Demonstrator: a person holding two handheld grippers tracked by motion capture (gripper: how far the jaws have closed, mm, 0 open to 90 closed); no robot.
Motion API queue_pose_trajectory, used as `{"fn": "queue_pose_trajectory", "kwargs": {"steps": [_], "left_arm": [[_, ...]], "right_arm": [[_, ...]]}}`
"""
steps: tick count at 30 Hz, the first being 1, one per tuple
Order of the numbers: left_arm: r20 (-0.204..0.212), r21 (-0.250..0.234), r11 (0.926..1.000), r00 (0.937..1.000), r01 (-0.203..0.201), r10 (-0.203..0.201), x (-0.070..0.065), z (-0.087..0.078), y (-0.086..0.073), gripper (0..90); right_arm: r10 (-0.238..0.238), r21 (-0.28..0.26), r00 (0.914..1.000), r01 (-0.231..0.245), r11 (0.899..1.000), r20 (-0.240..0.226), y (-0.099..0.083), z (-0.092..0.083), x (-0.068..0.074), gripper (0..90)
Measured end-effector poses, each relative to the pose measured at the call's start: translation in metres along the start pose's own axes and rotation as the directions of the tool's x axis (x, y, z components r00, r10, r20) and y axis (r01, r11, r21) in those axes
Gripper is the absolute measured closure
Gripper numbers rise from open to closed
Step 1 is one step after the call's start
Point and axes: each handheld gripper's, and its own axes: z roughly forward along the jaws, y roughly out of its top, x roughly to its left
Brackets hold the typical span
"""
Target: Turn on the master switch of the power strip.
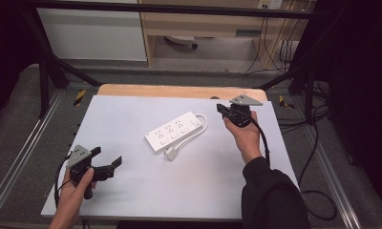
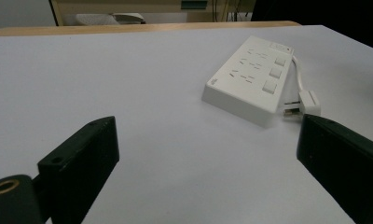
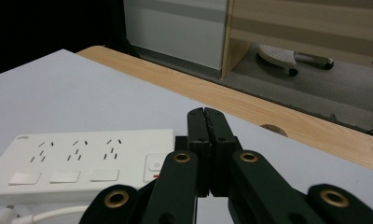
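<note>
Tongs first: your right gripper has its jaws pressed flat together with nothing between them, hanging just beyond the switch end of the white power strip; your left gripper stands spread wide and empty, well apart from it near the table's front left. That strip lies at the middle of the white table, its cord looped back and its plug loose beside it. You look set to press the main switch, so line the closed tips up squarely over that button before bearing down.
</note>
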Motion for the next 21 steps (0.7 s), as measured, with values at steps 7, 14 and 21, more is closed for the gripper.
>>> {"fn": "queue_pose_trajectory", "kwargs": {"steps": [7, 14, 21], "left_arm": [[-0.006, 0.006, 1.0, 0.9999, -0.008, 0.008, 0.0, 0.0, 0.0, 5.7], [-0.007, 0.003, 1.0, 1.0, -0.005, 0.005, 0.001, 0.0, 0.0, 5.7], [-0.009, 0.003, 1.0, 0.9999, -0.008, 0.008, 0.001, -0.001, 0.0, 5.7]], "right_arm": [[0.006, 0.017, 1.0, -0.006, 1.0, 0.001, -0.003, 0.011, -0.002, 90.0], [0.014, 0.021, 0.9999, -0.014, 1.0, 0.001, 0.0, 0.024, -0.002, 90.0], [0.013, 0.037, 0.9999, -0.013, 0.999, 0.003, 0.002, 0.033, 0.001, 90.0]]}}
